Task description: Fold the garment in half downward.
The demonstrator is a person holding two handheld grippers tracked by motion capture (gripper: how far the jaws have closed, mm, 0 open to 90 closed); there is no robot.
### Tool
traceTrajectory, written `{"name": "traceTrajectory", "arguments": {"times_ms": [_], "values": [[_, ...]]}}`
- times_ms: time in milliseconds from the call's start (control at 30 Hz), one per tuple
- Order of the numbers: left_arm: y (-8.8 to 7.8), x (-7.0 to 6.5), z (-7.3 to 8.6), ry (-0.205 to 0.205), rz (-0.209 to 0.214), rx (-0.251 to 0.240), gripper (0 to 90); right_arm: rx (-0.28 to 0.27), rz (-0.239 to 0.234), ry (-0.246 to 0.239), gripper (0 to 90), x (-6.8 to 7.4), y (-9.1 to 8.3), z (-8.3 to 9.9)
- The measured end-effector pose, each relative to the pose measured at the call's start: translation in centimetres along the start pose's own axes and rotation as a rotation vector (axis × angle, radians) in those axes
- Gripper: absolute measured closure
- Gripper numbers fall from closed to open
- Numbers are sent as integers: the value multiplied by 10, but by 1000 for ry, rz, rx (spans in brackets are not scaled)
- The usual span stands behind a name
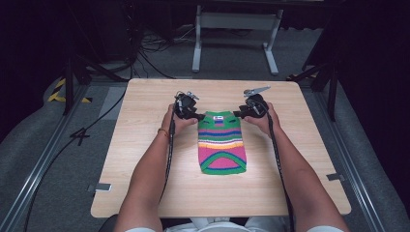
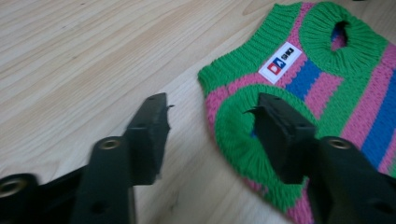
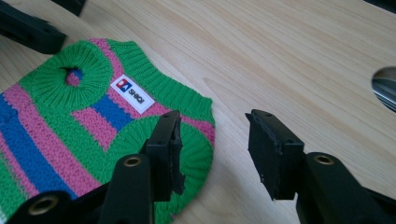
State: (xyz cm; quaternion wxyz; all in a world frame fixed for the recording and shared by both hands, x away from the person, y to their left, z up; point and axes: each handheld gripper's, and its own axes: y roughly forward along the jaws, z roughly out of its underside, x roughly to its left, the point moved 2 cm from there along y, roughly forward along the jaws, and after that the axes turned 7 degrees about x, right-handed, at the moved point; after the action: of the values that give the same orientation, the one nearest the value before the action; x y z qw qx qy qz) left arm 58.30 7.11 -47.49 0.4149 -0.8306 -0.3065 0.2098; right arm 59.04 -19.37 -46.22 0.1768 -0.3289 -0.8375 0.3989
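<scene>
A small striped sweater [image 1: 222, 143] lies flat on the worktop [image 1: 145, 159]. The left claw [image 2: 210, 116] and right claw [image 3: 212, 135], both spread, straddle its top corners, likely ready to pinch.

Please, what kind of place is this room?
Probably a lab or recording studio, not a home: a bare wooden table in dark surroundings, cables on the grey floor, a metal stand behind, and yellow-black hazard tape.
</scene>
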Motion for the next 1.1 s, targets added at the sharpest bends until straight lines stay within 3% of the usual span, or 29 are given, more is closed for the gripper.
{"name": "traceTrajectory", "arguments": {"times_ms": [67,200,333,400,600,800,933,1100], "values": [[8,-2,-6,9,11,10,548,10,7,-2,594,0,5,-3],[17,-2,-13,-8,-13,14,606,18,7,15,618,-1,14,-7],[20,1,-15,-22,-17,14,647,15,-7,33,626,0,24,-12],[22,2,-15,-31,-5,12,664,43,8,39,631,0,30,-13],[25,-1,-17,-18,-9,18,708,51,-5,67,645,-1,37,-13],[25,-1,-15,-25,16,10,778,56,-35,64,764,4,39,-11],[24,-5,-18,-7,-11,21,827,60,-37,58,833,7,38,-12],[22,-7,-22,14,-45,20,848,41,-30,50,848,7,35,-14]]}}
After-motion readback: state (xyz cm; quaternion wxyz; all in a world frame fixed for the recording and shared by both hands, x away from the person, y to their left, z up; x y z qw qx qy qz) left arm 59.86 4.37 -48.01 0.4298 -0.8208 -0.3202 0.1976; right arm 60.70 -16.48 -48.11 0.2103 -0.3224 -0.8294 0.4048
